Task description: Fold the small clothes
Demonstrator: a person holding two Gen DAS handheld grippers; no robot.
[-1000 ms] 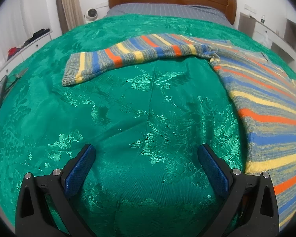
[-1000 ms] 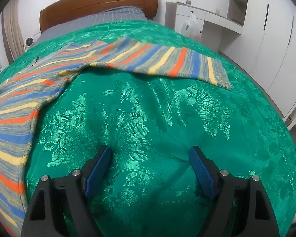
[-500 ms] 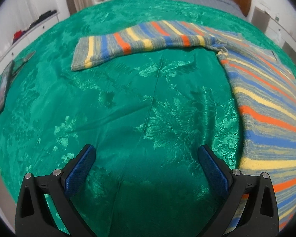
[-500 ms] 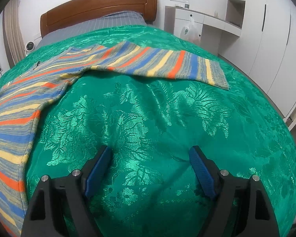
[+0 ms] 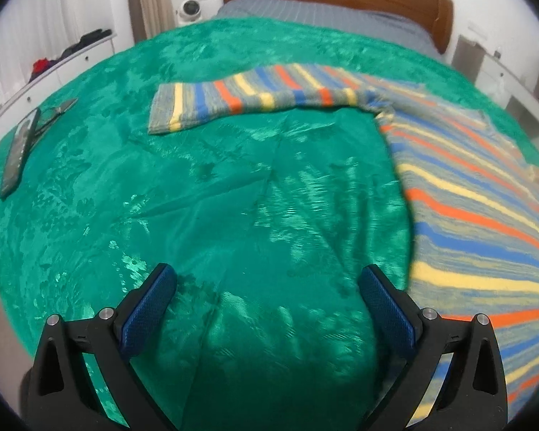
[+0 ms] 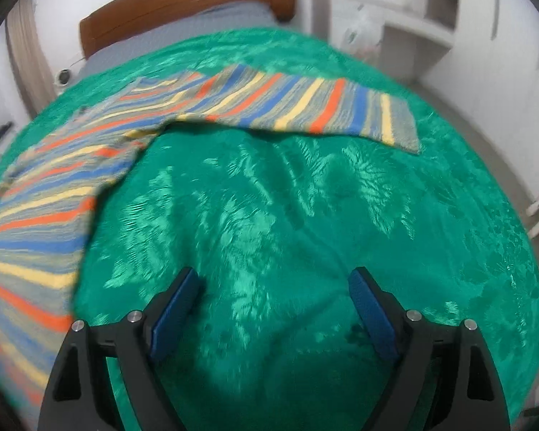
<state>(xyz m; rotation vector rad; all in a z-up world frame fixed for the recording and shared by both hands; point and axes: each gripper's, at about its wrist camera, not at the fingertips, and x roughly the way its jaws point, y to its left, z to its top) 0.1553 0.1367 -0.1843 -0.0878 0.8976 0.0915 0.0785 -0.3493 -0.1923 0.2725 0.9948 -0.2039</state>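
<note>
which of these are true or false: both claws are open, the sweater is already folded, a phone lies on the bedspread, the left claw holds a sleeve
1. Both claws are open: true. The left claw and right claw are spread, holding nothing.
2. The sweater is folded: false. It lies flat, sleeves out.
3. A phone lies on the bedspread: true.
4. The left claw holds a sleeve: false. It is over bare bedspread.
</note>
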